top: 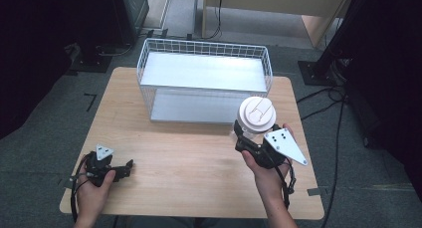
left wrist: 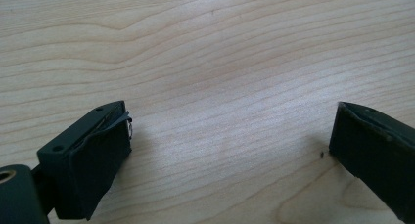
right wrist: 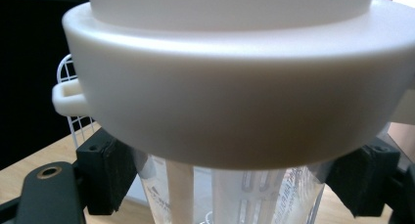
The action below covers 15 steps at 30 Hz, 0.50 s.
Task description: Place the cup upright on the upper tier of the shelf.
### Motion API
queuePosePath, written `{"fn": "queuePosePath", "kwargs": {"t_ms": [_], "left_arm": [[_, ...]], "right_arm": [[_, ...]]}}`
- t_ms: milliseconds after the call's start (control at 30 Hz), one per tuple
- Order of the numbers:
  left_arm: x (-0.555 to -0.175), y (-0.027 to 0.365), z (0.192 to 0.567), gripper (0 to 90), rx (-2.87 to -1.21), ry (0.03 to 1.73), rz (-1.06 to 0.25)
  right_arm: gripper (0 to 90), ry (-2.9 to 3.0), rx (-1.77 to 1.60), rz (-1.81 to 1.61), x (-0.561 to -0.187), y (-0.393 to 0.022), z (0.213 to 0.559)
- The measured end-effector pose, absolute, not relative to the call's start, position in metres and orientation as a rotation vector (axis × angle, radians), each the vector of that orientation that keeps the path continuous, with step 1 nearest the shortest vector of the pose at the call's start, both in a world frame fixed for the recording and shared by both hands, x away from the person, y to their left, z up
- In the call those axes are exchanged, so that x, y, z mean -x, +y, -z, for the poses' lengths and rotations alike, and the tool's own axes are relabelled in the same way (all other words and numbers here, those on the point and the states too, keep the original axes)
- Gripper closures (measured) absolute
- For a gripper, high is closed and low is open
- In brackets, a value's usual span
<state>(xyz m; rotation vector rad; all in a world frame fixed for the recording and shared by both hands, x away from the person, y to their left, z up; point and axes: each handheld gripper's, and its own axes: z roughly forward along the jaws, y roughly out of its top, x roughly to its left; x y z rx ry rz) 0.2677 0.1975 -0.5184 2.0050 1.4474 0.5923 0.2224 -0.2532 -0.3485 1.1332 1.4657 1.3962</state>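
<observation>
The clear plastic cup [top: 255, 122] with a smooth, round white lid [right wrist: 235, 87] stands upright, its long axis vertical, clamped just under the lid's thick rim by the right gripper [top: 249, 136]. In the right gripper view its two black pads press on the see-through wall from either side, and a pale straw-like stick shows inside. The cup is over the right part of the light wooden table [top: 189, 163], just in front of the basket. The left gripper [top: 122, 169] lies low near the table's front left corner, jaws spread wide with only bare grained wood between them. Farther back sits a rectangular white wire basket [top: 204, 49] with a flat pale floor.
</observation>
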Motion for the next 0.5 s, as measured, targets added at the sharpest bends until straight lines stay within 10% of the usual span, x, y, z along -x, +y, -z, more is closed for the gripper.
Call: {"fn": "queuePosePath", "kwargs": {"t_ms": [500], "left_arm": [[-0.268, 0.198, 0.518, 2.1, -2.005, 1.447, -0.592]], "right_arm": [[16.5, 1.440, -1.051, -1.413, -0.239, -0.236, 0.314]]}}
